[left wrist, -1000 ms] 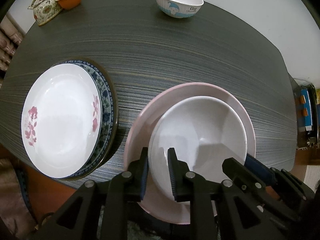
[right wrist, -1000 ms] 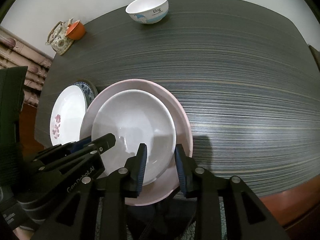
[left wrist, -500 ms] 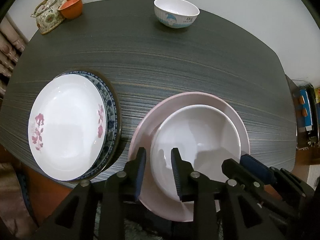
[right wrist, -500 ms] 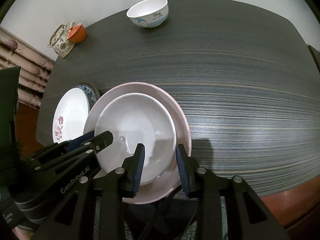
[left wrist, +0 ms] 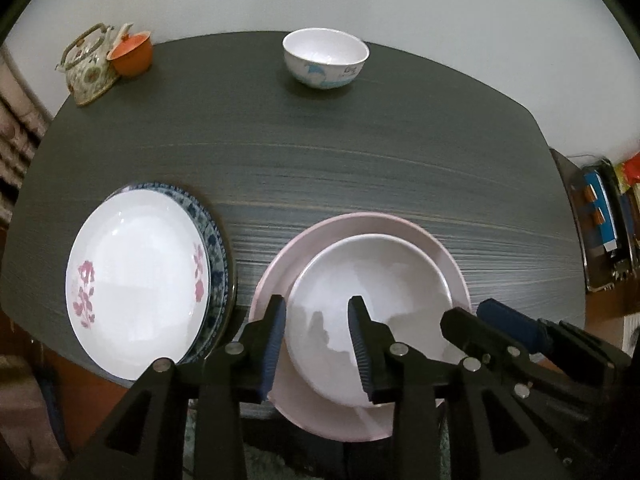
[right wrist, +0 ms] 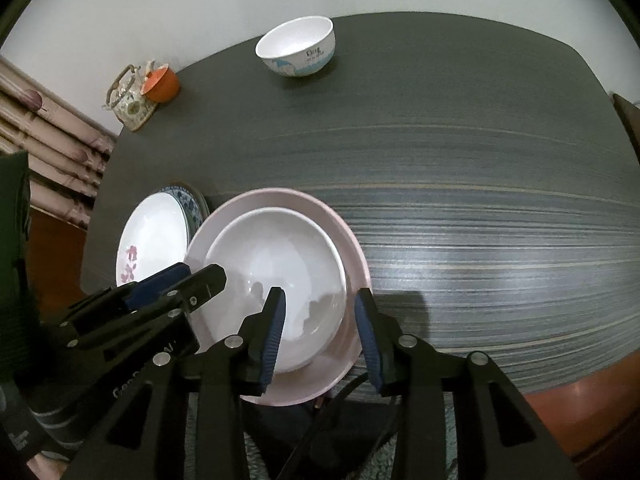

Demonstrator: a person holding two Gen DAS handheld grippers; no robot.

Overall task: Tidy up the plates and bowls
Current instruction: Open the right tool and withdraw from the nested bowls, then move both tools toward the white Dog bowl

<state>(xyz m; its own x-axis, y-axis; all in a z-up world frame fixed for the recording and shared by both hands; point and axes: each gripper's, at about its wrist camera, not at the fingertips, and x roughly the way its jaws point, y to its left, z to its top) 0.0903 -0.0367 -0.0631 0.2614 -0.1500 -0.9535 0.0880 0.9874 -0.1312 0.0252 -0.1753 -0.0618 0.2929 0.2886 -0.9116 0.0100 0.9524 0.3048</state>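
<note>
Nearest the cameras, the left gripper (left wrist: 316, 336) hung over the near left rim of the white bowl (left wrist: 376, 304), its fingers (left wrist: 274, 332) parted with the rim between them but not pinched; a second earlier they stood much closer together at that same rim, and they had just been opening. The right gripper (right wrist: 320, 328) hovered at the bowl's near right side, its fingers (right wrist: 276, 328) likewise apart and just widened, one over the bowl's inside and the other outside the edge of the pink plate (right wrist: 352, 248), neither pressing on it. The white bowl sat inside the pink plate at the near edge of the dark bench (left wrist: 360, 152), where it also sat in the earlier frames. In the left wrist view both dishes looked smaller and lower in the picture than before, and more of the bench showed beyond them. To the left, just beside the pink plate, the white floral plate (left wrist: 136, 280) lay stacked on a blue-patterned plate (left wrist: 212, 236), unmoved. Farther back, well apart from the stacks, the small printed bowl (left wrist: 326, 58) stood upright near the far edge. At the far left corner a patterned teapot (left wrist: 90, 68) stood touching an orange cup (left wrist: 132, 54), both as before.
</note>
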